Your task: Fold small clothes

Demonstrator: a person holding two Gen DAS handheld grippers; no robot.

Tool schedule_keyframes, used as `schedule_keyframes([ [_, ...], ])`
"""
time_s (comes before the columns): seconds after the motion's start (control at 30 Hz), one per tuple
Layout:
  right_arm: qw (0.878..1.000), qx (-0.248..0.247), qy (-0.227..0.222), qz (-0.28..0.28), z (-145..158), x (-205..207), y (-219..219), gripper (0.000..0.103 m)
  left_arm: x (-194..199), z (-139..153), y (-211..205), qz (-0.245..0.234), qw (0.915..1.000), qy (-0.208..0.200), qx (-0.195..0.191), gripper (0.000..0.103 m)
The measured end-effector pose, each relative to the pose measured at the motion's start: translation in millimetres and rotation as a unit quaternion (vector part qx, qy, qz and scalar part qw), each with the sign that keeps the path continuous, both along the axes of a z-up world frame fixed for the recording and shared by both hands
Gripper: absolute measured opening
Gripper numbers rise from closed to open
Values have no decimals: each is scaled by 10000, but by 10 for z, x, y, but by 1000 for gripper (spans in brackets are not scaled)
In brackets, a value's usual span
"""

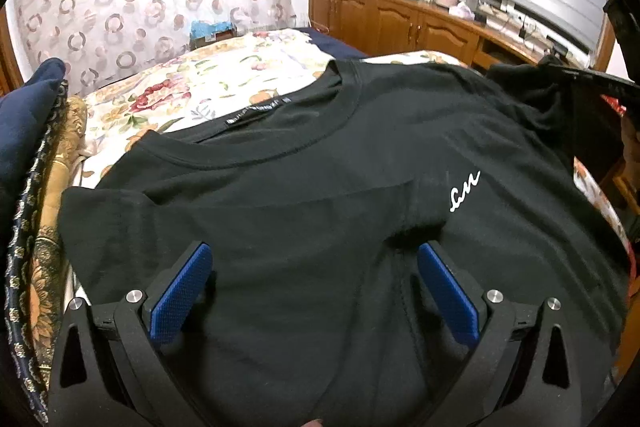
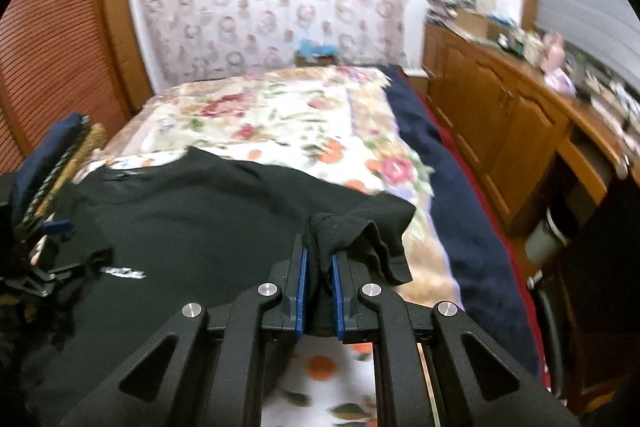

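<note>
A black cotton T-shirt (image 1: 320,187) lies spread on the floral-quilted bed (image 2: 280,107). The right tool (image 2: 318,267) pinches its bunched sleeve; the left tool (image 1: 314,271) hovers spread. Next, that sleeve likely needs carrying inward across the body.

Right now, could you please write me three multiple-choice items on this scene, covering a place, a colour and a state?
1. Where does the black T-shirt lie?
A. on the flowered bedspread
B. on the wooden cabinet
C. on the floor

2. What colour are the pads of the left tongs?
A. red
B. blue
C. white

3. How do the right tongs stand?
A. wide open over the bed
B. shut on nothing
C. shut on the sleeve

Answers: 1 A, the shirt is spread on the flowered cover; 2 B, both pads show blue; 3 C, black cloth is pinched between the pads.
</note>
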State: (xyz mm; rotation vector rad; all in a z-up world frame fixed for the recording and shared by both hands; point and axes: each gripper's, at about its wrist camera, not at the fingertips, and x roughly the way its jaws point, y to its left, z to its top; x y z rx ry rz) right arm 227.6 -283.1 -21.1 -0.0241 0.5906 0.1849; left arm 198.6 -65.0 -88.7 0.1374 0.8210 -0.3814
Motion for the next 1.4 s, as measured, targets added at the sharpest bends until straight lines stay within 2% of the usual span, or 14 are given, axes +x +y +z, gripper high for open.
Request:
schedule_keyframes([
  [0.13, 9991, -114, 112, 393, -63, -110, 329, 11, -81, 139, 97, 105, 9995, -288, -84, 103],
  [0.27, 9964, -227, 378, 727, -248, -170, 589, 11, -175, 269, 170, 114, 9981, -518, -297, 103],
  [0.37, 9940, -315, 615, 844, -382, -189, 685, 12, -206, 306, 185, 113, 9975, -616, -312, 103],
  [0.47, 9928, -328, 771, 854, -419, -212, 667, 27, -208, 322, 201, 130, 9971, -660, -344, 103],
  [0.57, 9939, -306, 710, 792, -300, -235, 600, 39, -201, 332, 228, 149, 9968, -675, -409, 103],
  [0.63, 9950, -272, 602, 747, -204, -233, 497, 42, -205, 342, 237, 148, 9965, -692, -447, 103],
  [0.83, 9980, -180, 479, 371, -127, -118, 305, 43, -207, 333, 211, 132, 9963, -706, -465, 103],
  [1.03, 9969, -200, 762, 3, -314, 144, 167, 43, -167, 297, 212, 157, 9968, -633, -461, 103],
  [1.17, 9962, -89, 869, -24, -382, 243, 169, 43, -139, 288, 204, 157, 9970, -613, -448, 103],
  [1.4, 9951, 160, 972, 36, -329, 307, 169, 43, -141, 280, 201, 150, 9970, -609, -451, 103],
])
